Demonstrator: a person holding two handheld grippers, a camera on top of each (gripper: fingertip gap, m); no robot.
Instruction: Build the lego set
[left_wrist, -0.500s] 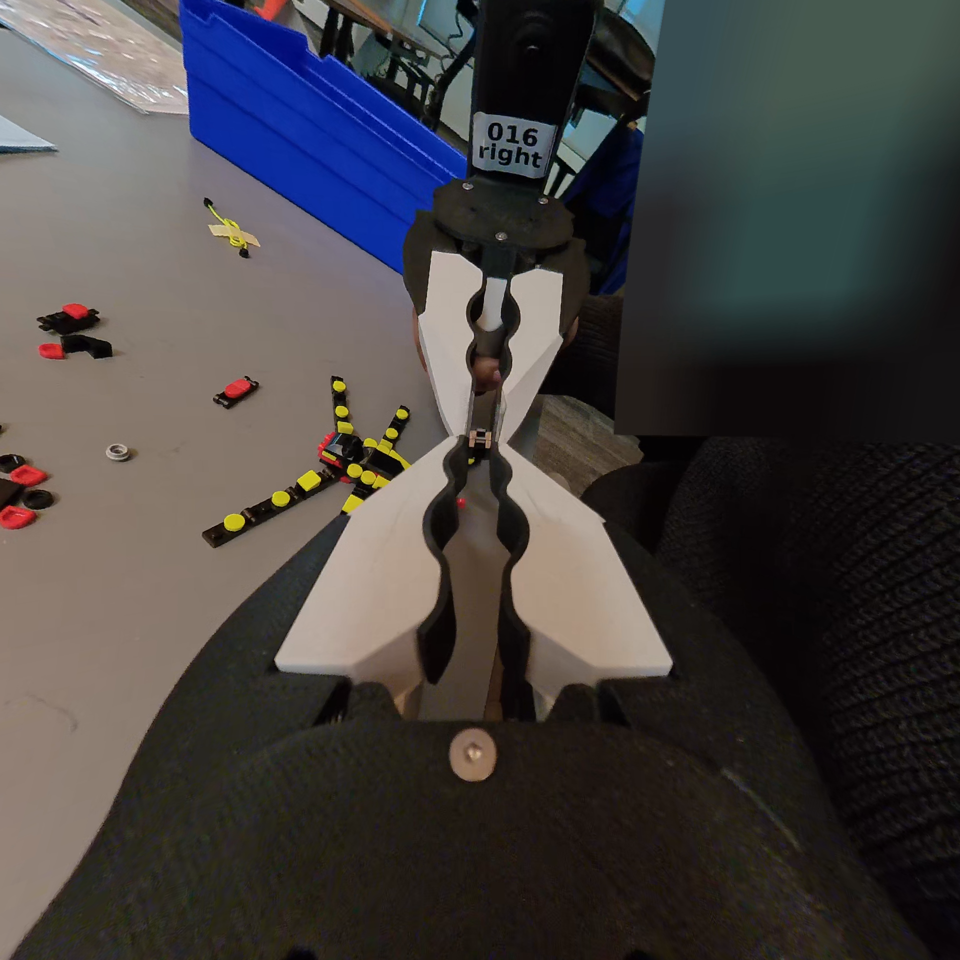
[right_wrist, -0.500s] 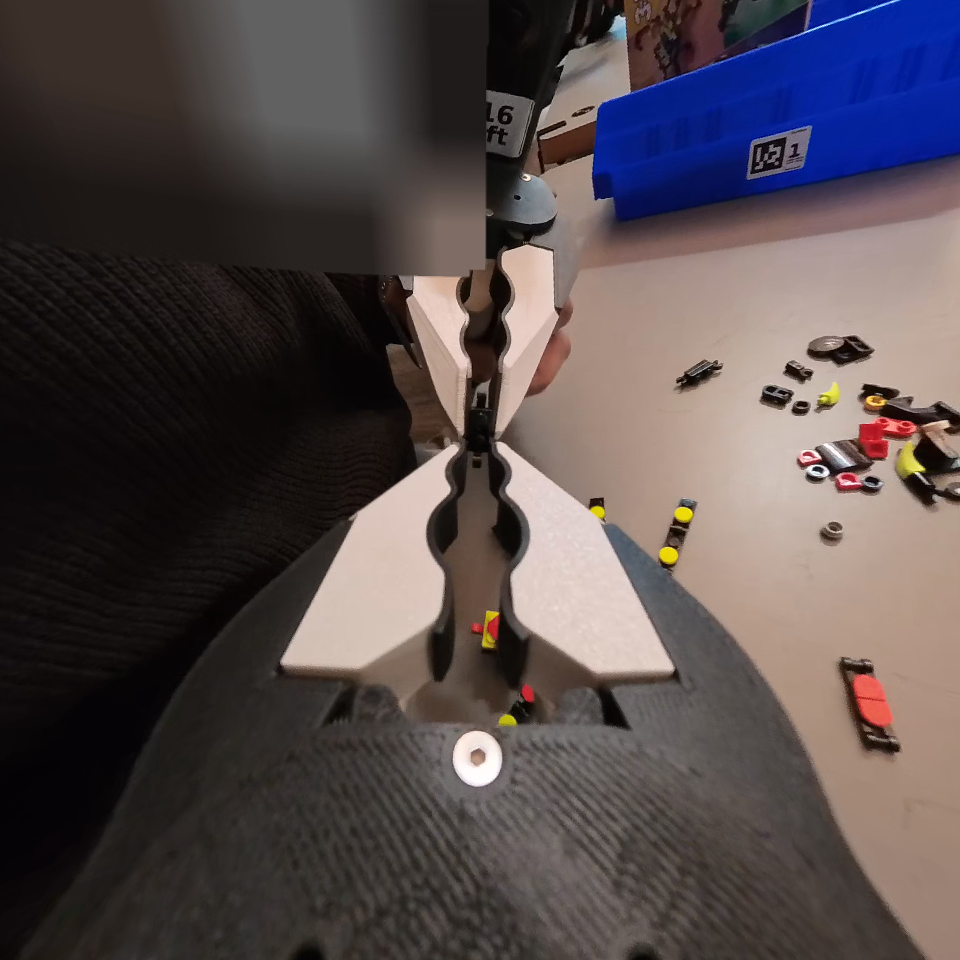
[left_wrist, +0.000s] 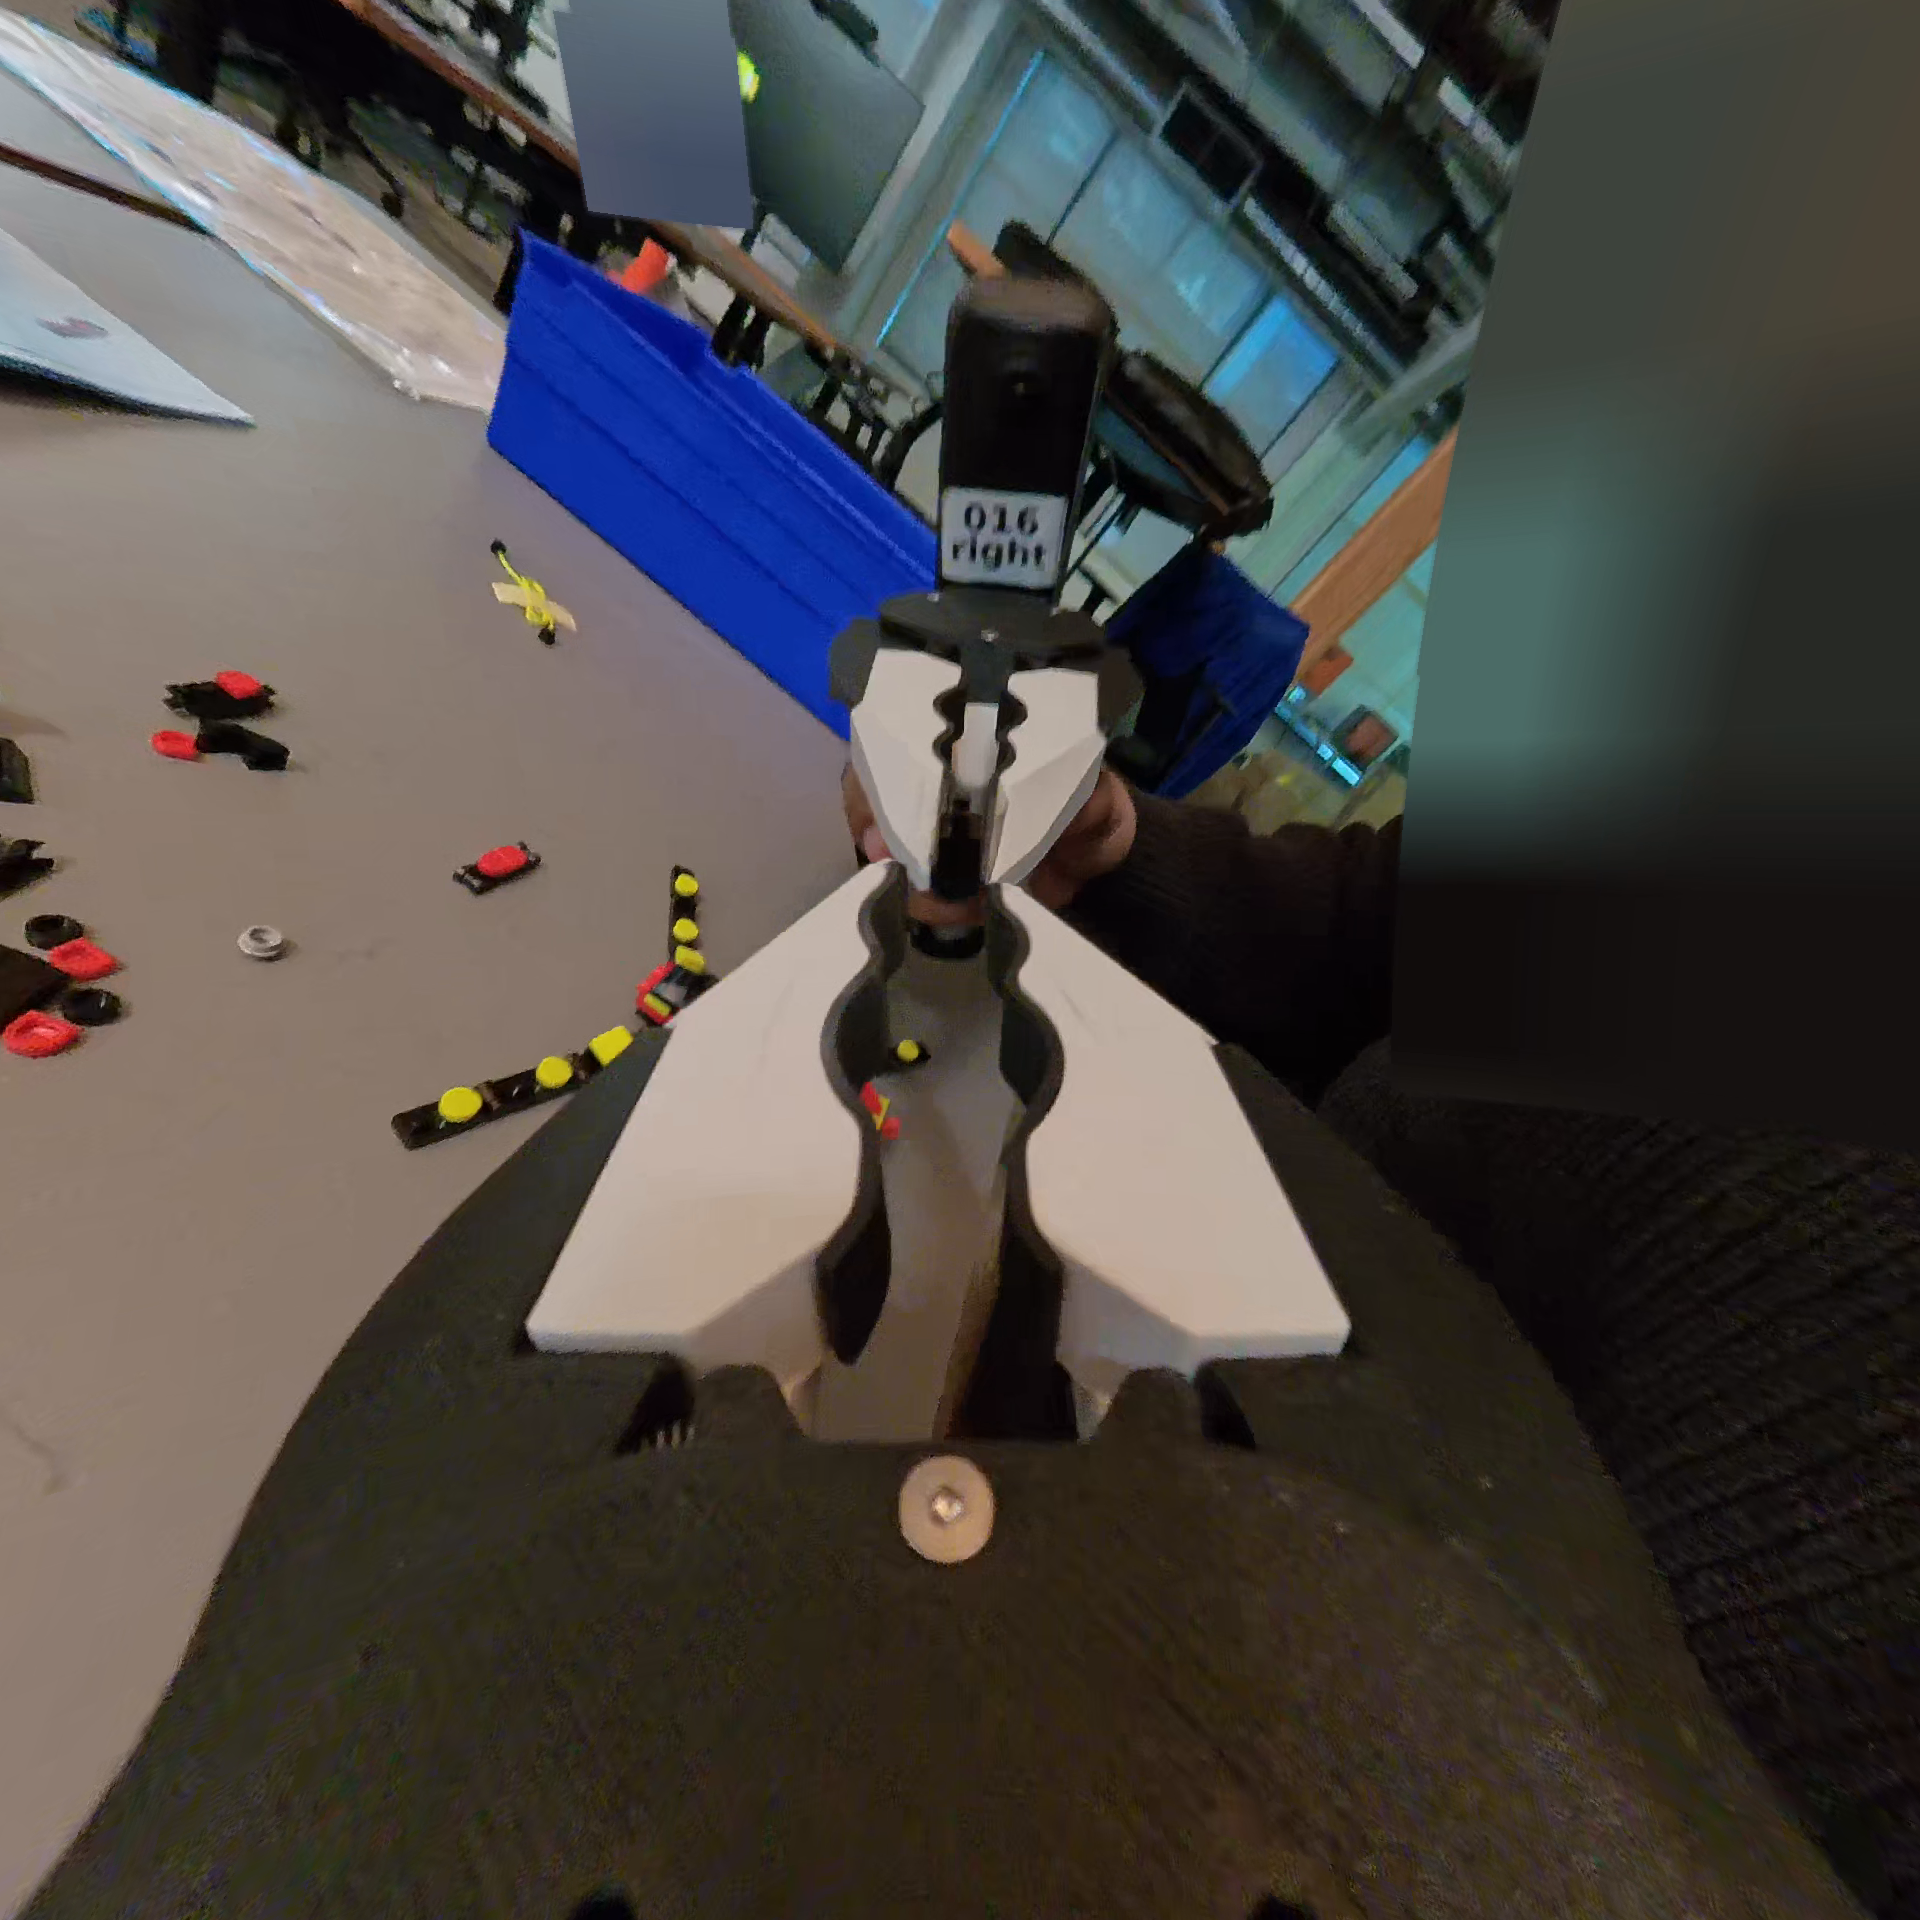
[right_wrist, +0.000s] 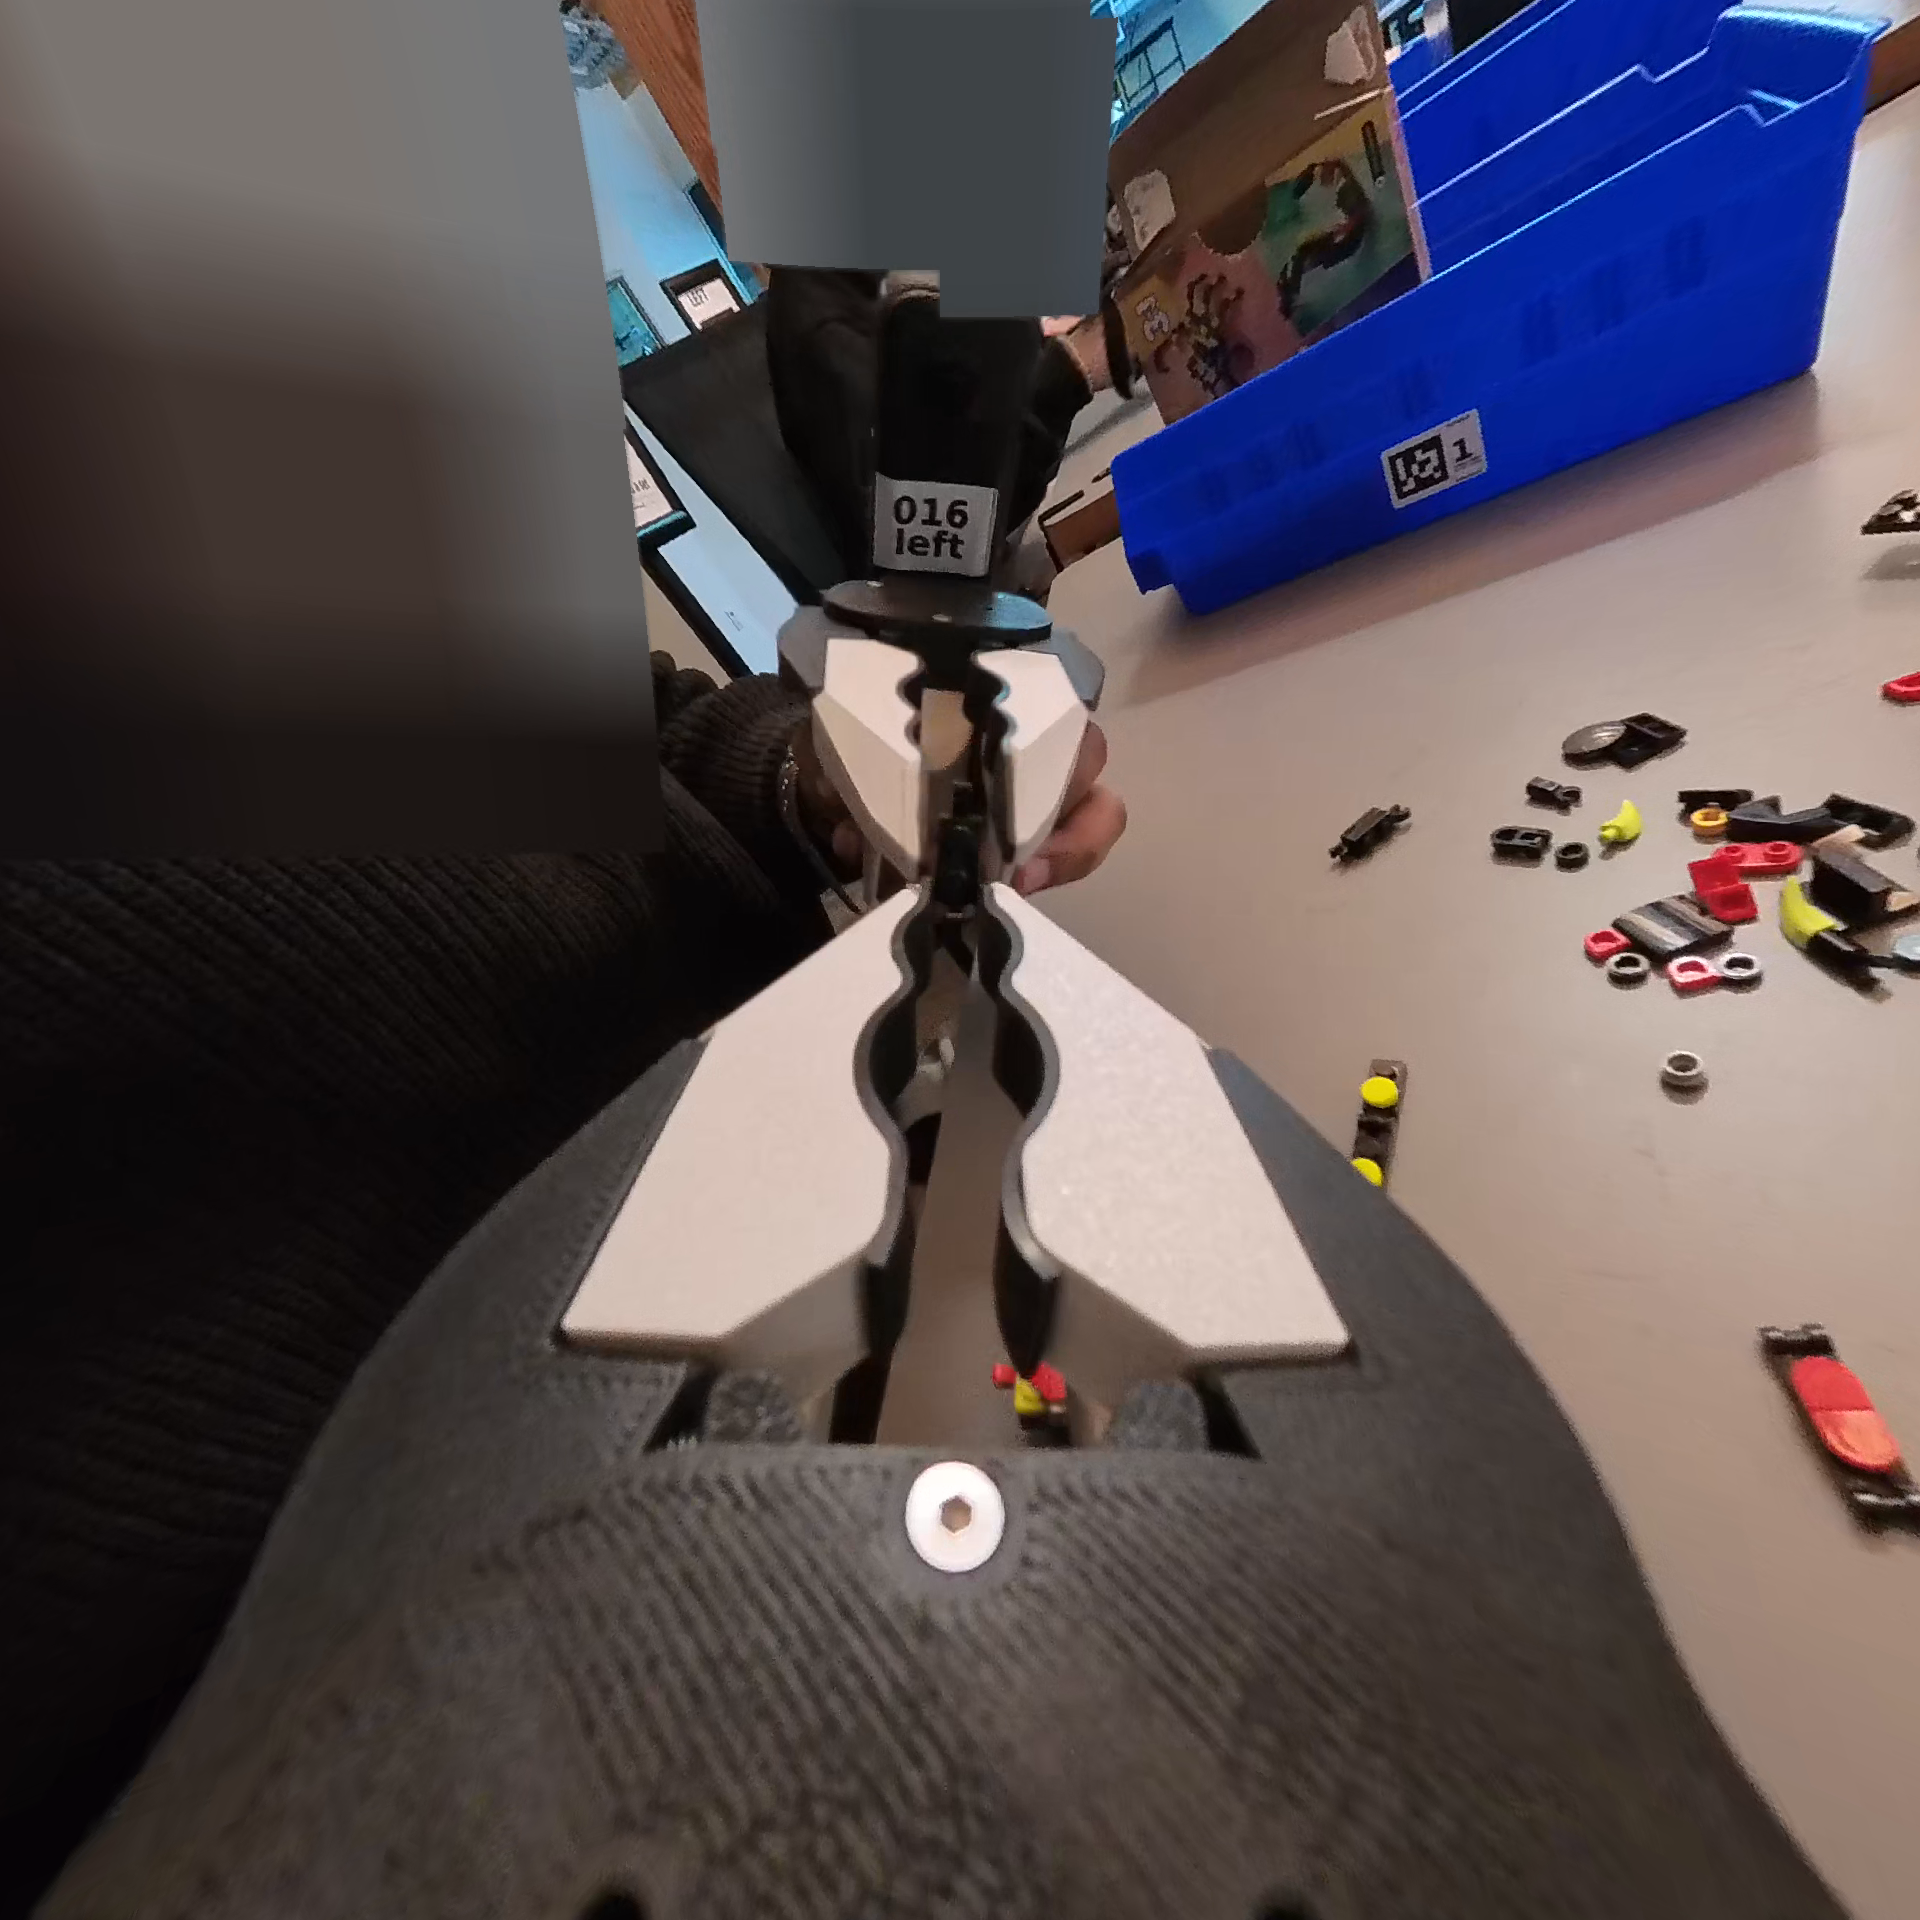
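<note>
Progress looks early-to-middling, I'd guess. Both grippers meet tip to tip above the grey counter (left_wrist: 312, 582). Left gripper (left_wrist: 940, 899) and right gripper (right_wrist: 951, 904) each have jaws nearly pressed together on a small black lego piece (right_wrist: 954, 847) between them, though I can't tell which one actually grips it. Partly built black lego model with yellow studs (left_wrist: 540, 1075) lies below on the counter. Loose red and black lego parts (right_wrist: 1745, 894) still wait, so plenty is left.
</note>
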